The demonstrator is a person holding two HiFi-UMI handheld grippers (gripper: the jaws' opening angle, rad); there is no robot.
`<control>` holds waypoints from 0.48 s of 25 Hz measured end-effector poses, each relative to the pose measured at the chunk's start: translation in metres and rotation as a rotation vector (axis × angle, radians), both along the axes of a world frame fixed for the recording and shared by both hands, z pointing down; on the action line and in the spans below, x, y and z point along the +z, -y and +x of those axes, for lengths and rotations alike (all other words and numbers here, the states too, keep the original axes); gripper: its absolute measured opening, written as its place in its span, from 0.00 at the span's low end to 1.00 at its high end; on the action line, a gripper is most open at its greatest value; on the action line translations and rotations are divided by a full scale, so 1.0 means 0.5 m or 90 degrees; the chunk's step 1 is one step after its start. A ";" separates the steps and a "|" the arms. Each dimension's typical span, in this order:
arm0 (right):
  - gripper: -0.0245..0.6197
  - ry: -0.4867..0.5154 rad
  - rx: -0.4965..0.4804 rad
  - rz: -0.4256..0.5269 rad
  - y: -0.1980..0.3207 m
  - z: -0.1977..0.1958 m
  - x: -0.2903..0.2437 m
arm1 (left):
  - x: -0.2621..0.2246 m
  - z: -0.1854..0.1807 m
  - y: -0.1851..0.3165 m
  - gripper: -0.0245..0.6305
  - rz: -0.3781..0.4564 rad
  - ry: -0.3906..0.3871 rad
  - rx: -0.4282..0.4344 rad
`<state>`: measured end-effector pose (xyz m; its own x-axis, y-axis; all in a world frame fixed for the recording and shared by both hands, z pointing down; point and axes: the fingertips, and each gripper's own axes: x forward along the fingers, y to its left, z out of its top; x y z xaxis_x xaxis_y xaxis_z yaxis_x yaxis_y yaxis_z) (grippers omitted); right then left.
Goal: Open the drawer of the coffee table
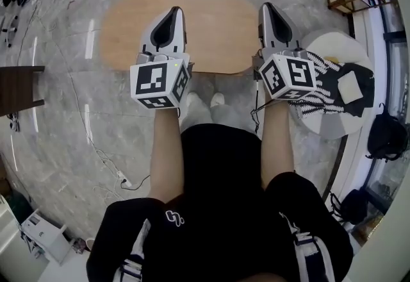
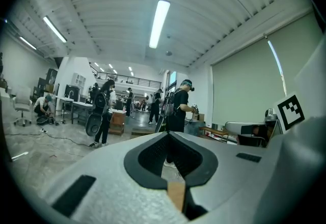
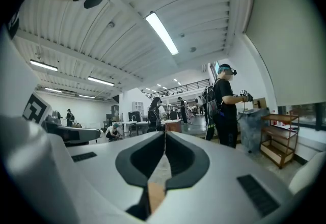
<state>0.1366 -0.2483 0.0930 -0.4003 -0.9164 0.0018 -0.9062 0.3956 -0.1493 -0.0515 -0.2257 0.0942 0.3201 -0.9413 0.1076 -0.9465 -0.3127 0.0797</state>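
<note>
Head view: the coffee table [image 1: 218,24] lies upper centre, its drawer unseen; the left gripper [image 1: 173,15] and right gripper [image 1: 269,10] hover level over its near edge, forearms parallel. Left gripper view: jaws clenched, empty. Right gripper view: the same. Approach step, I judge; next, lowering to the drawer front.

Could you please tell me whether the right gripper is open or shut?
Shut. In its own view the right gripper has its fingers meeting at the tips, with nothing between them.
</note>
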 end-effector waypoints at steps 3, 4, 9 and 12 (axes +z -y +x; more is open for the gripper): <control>0.06 0.010 0.005 -0.043 0.022 -0.002 0.059 | 0.055 -0.008 0.026 0.05 -0.043 0.003 0.011; 0.06 0.013 0.008 -0.056 0.032 -0.003 0.078 | 0.073 -0.012 0.036 0.05 -0.057 0.003 0.017; 0.06 0.006 0.025 -0.115 0.055 -0.003 0.169 | 0.176 -0.038 0.064 0.05 -0.117 0.002 0.040; 0.06 -0.003 0.033 -0.148 0.051 0.011 0.227 | 0.253 -0.048 0.062 0.05 -0.158 0.003 0.042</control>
